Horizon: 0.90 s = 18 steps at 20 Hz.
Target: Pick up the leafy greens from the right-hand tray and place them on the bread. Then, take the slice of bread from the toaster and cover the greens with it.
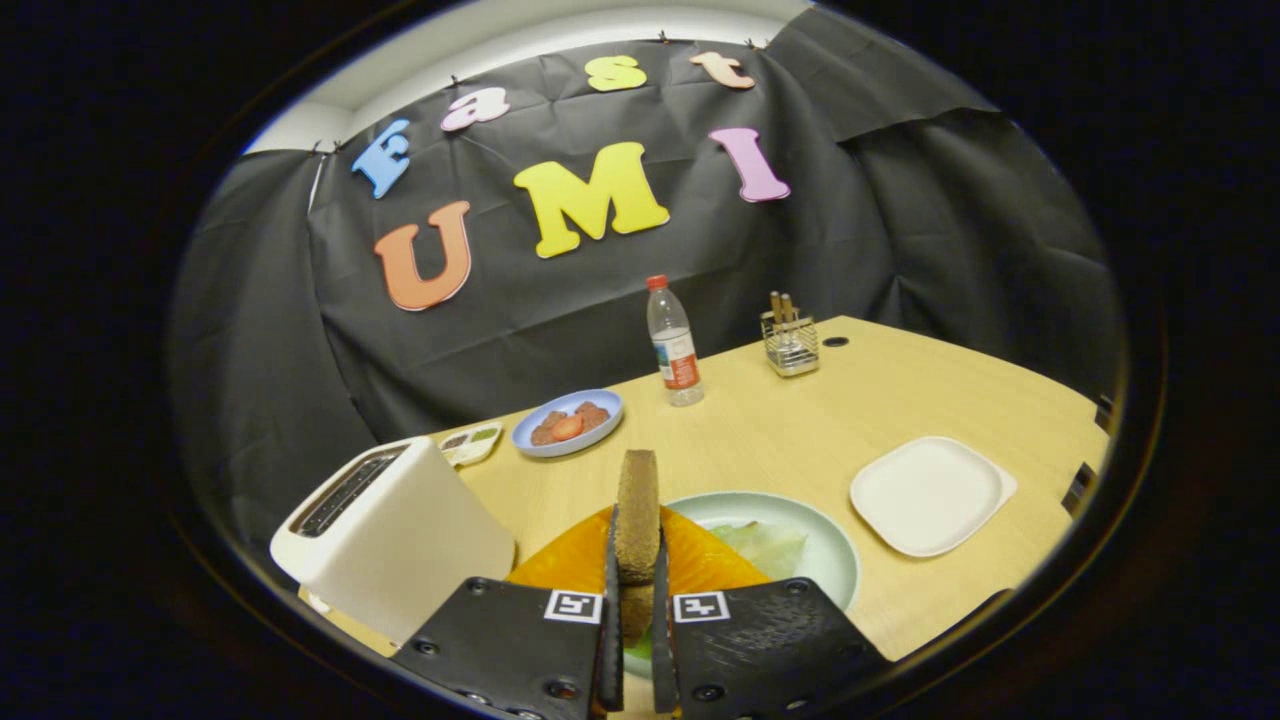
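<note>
Gripper: gripper (636, 575) pinches the slice of bread (637, 515) edge-on, both fingers (611, 600) pressed on its sides; each finger block carries a square black-and-white marker, no words legible.
Slice of bread: upright between the fingers, over the pale green plate (835, 560).
Pale green plate: near the table's (800, 430) front edge; holds an orange slice (575, 560) and the leafy greens (765, 545), pale, just beyond the fingers.
Toaster (395, 535): white, at the front left corner, beside the plate.
White tray (930, 495): square, towards the right edge.
Blue plate (567, 422): mid-table, red-brown food on it.
Water bottle (674, 343): upright near the back edge; label too small to read.
Wire holder (790, 340): back edge, right of the bottle.
</note>
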Tool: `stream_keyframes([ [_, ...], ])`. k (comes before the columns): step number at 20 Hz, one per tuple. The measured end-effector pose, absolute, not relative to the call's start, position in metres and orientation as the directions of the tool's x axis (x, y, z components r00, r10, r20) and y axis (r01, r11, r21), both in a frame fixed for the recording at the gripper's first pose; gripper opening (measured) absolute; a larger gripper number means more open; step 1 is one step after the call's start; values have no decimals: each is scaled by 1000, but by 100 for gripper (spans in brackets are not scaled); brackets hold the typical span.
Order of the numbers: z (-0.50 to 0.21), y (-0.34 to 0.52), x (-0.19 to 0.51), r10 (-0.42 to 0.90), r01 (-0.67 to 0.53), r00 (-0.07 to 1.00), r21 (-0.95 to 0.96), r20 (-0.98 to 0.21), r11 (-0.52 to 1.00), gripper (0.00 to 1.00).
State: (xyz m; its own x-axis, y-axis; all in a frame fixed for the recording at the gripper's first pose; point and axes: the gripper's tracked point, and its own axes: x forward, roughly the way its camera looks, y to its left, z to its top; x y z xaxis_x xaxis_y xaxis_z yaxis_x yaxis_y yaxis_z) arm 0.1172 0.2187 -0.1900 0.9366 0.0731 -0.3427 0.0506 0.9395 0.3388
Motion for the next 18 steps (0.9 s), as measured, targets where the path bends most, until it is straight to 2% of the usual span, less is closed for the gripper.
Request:
stream_keyframes([
  [3,-199,212,117,66,56,931,319,-359,946,15],
  [5,-204,204,116,51,69,926,300,-374,951,24],
  [6,-205,201,116,44,72,926,292,-374,954,24],
  [11,-218,184,110,9,107,912,259,-410,960,62],
  [15,-227,164,104,-23,145,899,247,-438,958,75],
  [16,-226,160,103,-24,148,899,250,-437,957,83],
  [18,-216,149,100,-35,146,913,247,-407,958,87],
])
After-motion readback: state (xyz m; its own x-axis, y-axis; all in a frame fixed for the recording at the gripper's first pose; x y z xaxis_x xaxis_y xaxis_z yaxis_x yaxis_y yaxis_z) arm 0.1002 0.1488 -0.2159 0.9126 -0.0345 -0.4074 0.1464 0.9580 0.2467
